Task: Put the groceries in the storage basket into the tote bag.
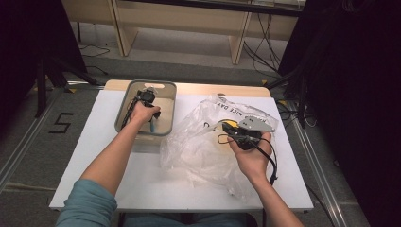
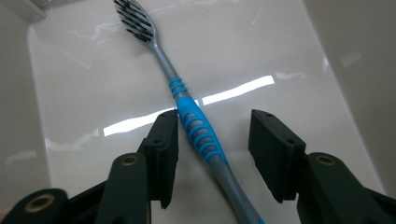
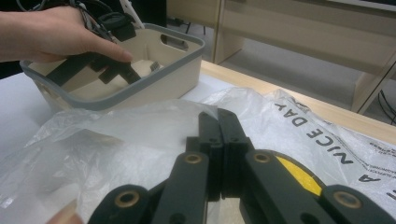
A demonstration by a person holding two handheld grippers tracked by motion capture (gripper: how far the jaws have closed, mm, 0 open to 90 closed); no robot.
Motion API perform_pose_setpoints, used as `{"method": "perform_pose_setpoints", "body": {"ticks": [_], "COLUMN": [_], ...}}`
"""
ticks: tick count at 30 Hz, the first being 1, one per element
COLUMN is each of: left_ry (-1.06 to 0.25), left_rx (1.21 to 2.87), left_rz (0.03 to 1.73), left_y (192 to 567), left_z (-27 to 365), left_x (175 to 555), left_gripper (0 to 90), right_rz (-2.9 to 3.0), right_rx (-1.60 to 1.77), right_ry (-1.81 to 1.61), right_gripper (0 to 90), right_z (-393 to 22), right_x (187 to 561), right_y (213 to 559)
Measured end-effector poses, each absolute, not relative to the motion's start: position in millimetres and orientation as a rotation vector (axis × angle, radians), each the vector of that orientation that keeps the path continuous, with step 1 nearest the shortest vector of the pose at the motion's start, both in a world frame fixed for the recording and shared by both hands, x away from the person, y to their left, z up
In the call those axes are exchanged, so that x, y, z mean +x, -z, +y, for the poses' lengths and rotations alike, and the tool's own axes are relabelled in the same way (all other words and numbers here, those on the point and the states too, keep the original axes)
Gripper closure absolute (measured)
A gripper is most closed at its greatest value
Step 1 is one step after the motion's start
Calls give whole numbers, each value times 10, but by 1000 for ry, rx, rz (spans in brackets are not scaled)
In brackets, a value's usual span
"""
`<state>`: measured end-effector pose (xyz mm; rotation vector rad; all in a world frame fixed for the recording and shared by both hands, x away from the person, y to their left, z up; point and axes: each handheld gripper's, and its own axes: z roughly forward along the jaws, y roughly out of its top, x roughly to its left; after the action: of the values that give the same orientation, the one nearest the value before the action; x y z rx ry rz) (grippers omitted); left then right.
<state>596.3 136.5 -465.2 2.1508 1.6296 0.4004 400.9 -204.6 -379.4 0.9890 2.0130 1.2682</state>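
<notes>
**Toothbrush sitting between the left jaws, down in the bin**

Toothbrush first: a grey plastic toothbrush with a blue ribbed grip and dark bristles (image 2: pixel 198 128) lies flat on the glossy floor of the beige plastic bin with a grey rim (image 1: pixel 168 109). The left gripper (image 2: pixel 212 140) is lowered into that bin with its two black jaws standing apart, one on each side of the blue grip. The left-side pad looks to be right up against the handle, maybe just touching; the other pad is clearly off it with a gap showing. So it's straddling the brush, not clamped on it. The bristle end points away past the fingertips, the tail of the handle runs back under the jaws.

Over on the other side, the right gripper (image 3: pixel 218 140) has its jaws pressed together, and a fold of the crinkly clear plastic bag with black lettering (image 3: pixel 140 140) looks pinched between them, though I can't say for sure the film is actually caught. The bag spreads over the white table (image 1: pixel 94 156) around and ahead of those fingertips, just beside the bin.
</notes>
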Motion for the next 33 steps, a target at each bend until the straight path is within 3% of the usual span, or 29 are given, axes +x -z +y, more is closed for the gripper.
{"method": "perform_pose_setpoints", "body": {"ticks": [23,33], "left_ry": [-379,-390], "left_rx": [2144,2154], "left_rz": [1689,1693], "left_y": [4632,4629], "left_z": [1419,1400], "left_x": [5979,5973], "left_gripper": [729,776], "right_rz": [2020,2024], "right_rx": [988,987], "right_ry": [-1261,-1262], "right_gripper": [900,900], "right_z": [-2033,-2027], "right_x": [4005,4001], "right_y": [3806,3806]}}
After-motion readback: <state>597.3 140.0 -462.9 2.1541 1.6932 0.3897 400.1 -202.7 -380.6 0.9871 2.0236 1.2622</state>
